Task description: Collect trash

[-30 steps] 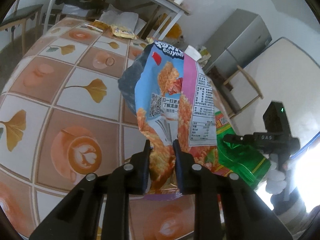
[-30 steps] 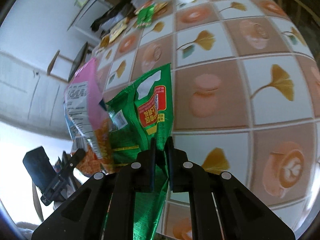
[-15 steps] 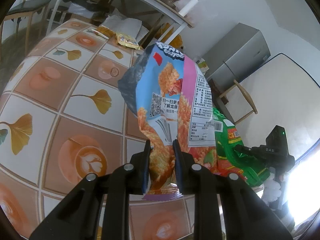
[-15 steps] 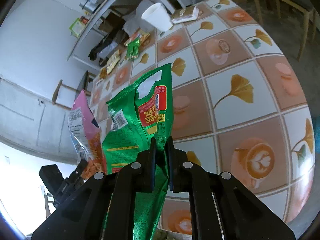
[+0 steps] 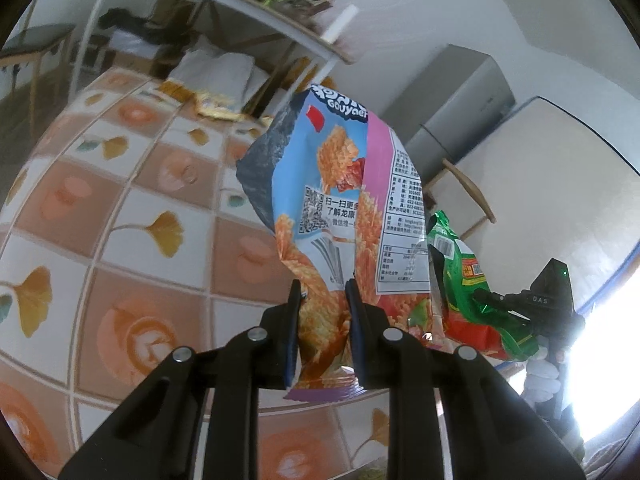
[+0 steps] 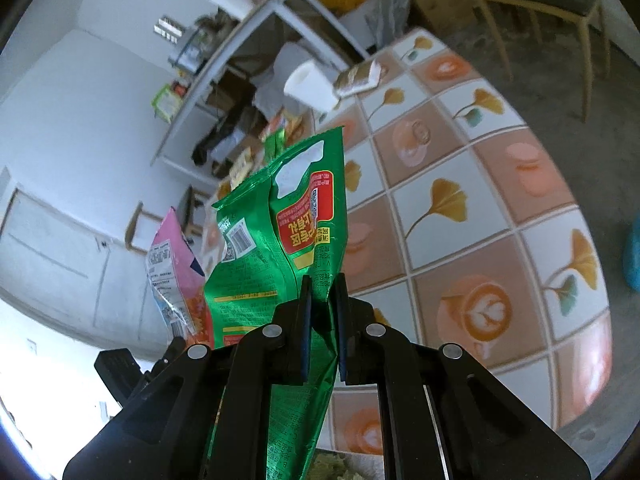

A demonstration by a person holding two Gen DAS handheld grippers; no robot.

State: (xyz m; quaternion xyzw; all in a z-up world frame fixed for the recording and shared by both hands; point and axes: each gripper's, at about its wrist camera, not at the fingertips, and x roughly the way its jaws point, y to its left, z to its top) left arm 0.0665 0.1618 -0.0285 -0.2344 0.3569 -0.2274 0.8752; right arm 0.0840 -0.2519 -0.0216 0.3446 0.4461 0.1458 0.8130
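- White walls, a long white shelf-table (image 5: pixel 224 4) crowded with clutter, and a grey cabinet (image 5: pixel 460 108) make up the background behind the bench (image 5: pixel 120 240), whose cloth shows ginkgo leaves and coffee cups in tan and white squares.
- Left gripper (image 5: pixel 322 316): its 2 fingers are pinched nearly together on the lower part of a blue-and-pink snack bag (image 5: pixel 340 200), which stands upright out of the grip, raised above the bench.
- Right gripper (image 6: pixel 322 312): its fingers are clamped close on a green snack bag (image 6: pixel 288 248) with a red label; the wrapper rises above the fingertips and its tail hangs down below them.
- From the left wrist view, the green bag and the other gripper sit just to the right of the blue-and-pink bag, and the 2 wrappers overlap at the edges.
- From the right wrist view, the blue-and-pink bag appears to the left of the green one, close beside it.
- Ahead of the right gripper, at the far end of the bench, lie a white paper cup (image 6: pixel 310 88) on its side, a flat bread-like packet (image 6: pixel 358 78) and several more small wrappers (image 6: pixel 280 132).
- Beyond the far right of that bench stands a wooden chair (image 6: pixel 544 4).
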